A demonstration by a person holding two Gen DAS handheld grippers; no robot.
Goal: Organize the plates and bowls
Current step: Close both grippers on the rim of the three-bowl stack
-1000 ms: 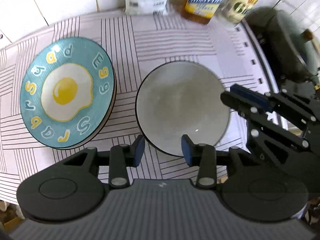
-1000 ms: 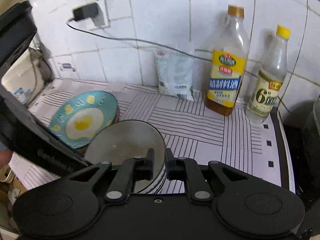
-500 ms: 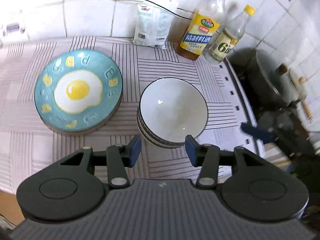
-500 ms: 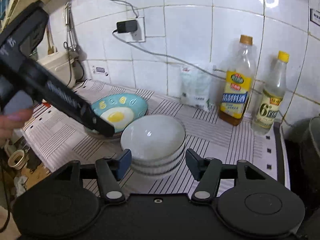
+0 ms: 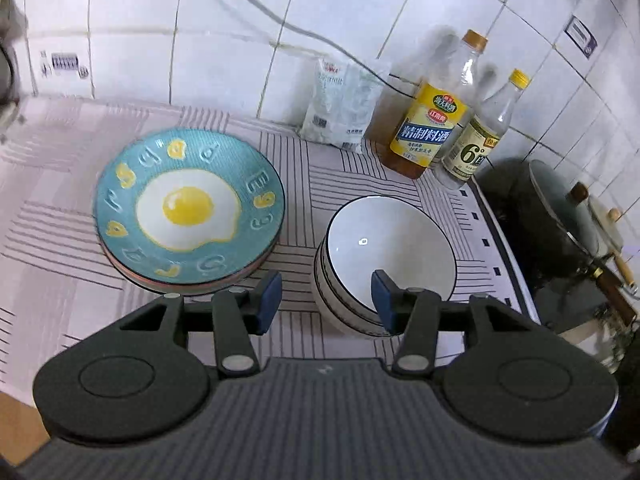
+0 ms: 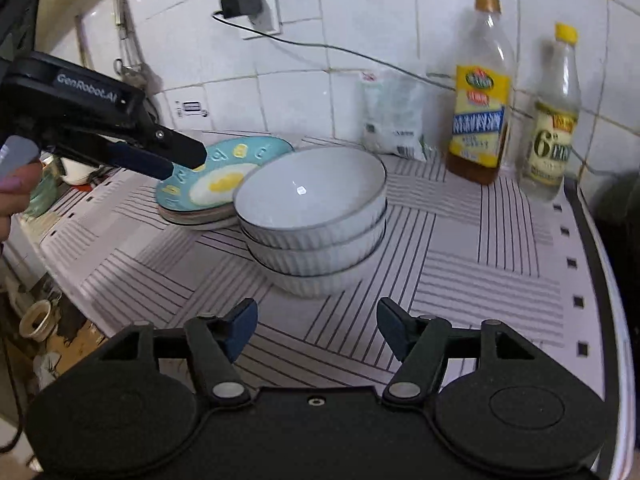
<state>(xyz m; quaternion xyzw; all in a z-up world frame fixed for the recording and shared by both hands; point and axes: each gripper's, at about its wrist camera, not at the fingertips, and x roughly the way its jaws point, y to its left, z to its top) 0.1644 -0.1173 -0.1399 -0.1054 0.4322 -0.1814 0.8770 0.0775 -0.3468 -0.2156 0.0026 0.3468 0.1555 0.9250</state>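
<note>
Three white ribbed bowls with dark rims stand nested in a stack [image 5: 388, 248] [image 6: 308, 196] on the striped counter mat. To their left lies a stack of plates [image 5: 188, 208] [image 6: 224, 176], the top one teal with a fried-egg picture. My right gripper [image 6: 318, 328] hovers just in front of the bowl stack, apart from it, its jaws opening with nothing between them. My left gripper [image 5: 326, 300] hangs above the near edges of both stacks, jaws also opening and empty. In the right wrist view the left gripper [image 6: 188, 156] reaches over the plates, held by a hand [image 6: 16, 192].
Against the tiled wall stand a white bag [image 5: 340, 108], an oil bottle [image 5: 436, 120] and a smaller yellow-capped bottle [image 5: 480, 136]. A dark pot with a lid [image 5: 560, 216] sits on the stove to the right. A cable runs from a wall plug [image 6: 244, 4].
The right gripper let go of the top bowl, now resting on the stack, opened wide and drew back. The left gripper pulled back and tilted up, its jaws a little wider.
</note>
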